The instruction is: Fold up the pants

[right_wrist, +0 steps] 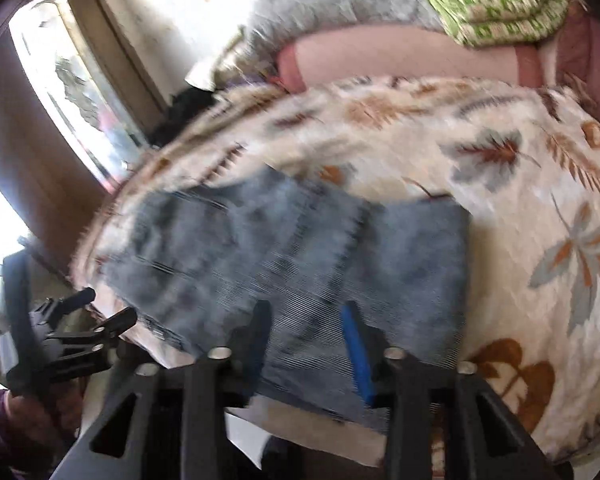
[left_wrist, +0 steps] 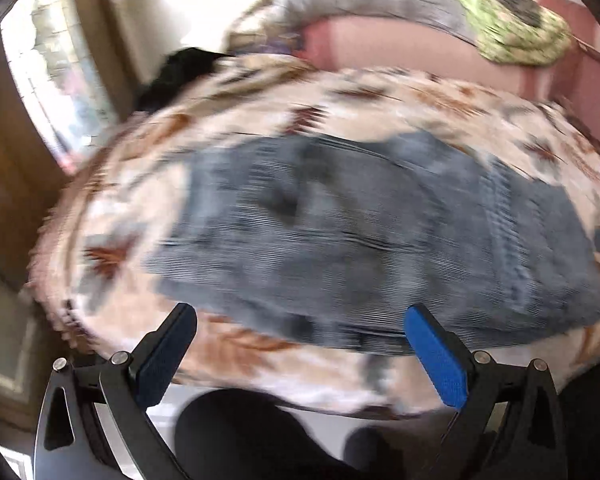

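Note:
Blue denim pants (left_wrist: 372,232) lie folded into a compact block on a leaf-patterned bedspread (left_wrist: 380,112). Both views are blurred by motion. My left gripper (left_wrist: 300,320) is open and empty, its blue pads (left_wrist: 436,356) wide apart just at the near edge of the pants. The pants also show in the right wrist view (right_wrist: 292,256). My right gripper (right_wrist: 308,316) is open above the near edge of the pants, with nothing between its fingers. The left gripper (right_wrist: 108,312) shows at the left of the right wrist view, held off the bed's edge.
A pink bolster (right_wrist: 400,56) lies behind the bedspread (right_wrist: 520,208), with a grey pillow (right_wrist: 340,0) and a folded green cloth (right_wrist: 500,4) on it. A black item (left_wrist: 180,76) sits at the bed's far left corner. A window (right_wrist: 72,80) is at the left.

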The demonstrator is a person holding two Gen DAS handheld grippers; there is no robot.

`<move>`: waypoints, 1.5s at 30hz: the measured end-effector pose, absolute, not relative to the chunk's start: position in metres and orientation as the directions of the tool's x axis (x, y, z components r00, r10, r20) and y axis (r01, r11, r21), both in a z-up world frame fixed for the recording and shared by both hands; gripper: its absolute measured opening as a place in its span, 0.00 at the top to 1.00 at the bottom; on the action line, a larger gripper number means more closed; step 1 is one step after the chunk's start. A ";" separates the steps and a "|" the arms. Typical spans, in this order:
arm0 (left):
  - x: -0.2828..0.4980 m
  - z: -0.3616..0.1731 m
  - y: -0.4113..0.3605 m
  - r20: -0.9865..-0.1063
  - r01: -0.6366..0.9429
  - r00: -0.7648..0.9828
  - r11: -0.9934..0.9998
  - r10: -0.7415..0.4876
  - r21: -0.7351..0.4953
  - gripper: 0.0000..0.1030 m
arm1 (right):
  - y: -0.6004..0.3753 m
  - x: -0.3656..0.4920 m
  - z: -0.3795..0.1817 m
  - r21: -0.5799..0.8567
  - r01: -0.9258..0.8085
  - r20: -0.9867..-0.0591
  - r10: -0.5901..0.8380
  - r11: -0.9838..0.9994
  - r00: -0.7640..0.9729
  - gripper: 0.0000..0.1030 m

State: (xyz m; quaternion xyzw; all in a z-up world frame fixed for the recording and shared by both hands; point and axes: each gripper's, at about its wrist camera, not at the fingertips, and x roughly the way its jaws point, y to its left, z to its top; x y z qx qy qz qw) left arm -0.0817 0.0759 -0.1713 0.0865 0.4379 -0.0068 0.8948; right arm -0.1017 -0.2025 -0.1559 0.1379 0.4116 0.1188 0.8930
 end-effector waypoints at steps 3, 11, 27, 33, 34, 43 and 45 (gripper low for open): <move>-0.077 -0.162 0.103 -0.763 0.016 0.635 0.985 0.122 0.170 0.00 | -0.176 -0.105 -0.135 0.305 -0.156 -0.663 0.327 0.939 0.673 0.51; -0.074 -0.147 0.135 -0.722 -0.056 0.671 0.982 0.170 0.179 0.00 | -0.121 -0.119 -0.113 0.190 -0.259 -0.652 0.319 0.947 0.688 0.49; -0.071 -0.156 0.139 -0.730 -0.041 0.665 0.984 0.158 0.176 0.00 | -0.076 -0.117 -0.125 0.158 -0.325 -0.696 0.339 0.932 0.633 0.46; -0.071 -0.157 0.146 -0.734 -0.060 0.658 0.984 0.166 0.169 0.00 | -0.067 -0.116 -0.130 0.161 -0.340 -0.711 0.348 0.927 0.611 0.46; -0.071 -0.158 0.146 -0.735 -0.062 0.656 0.984 0.168 0.170 0.00 | -0.066 -0.116 -0.132 0.160 -0.344 -0.715 0.349 0.925 0.606 0.46; -0.077 -0.155 0.142 -0.740 -0.056 0.649 0.982 0.175 0.182 0.00 | -0.068 -0.123 -0.133 0.161 -0.349 -0.714 0.353 0.923 0.604 0.46; -0.076 -0.156 0.142 -0.744 -0.055 0.644 0.980 0.181 0.191 0.00 | -0.073 -0.123 -0.134 0.170 -0.336 -0.710 0.352 0.926 0.610 0.46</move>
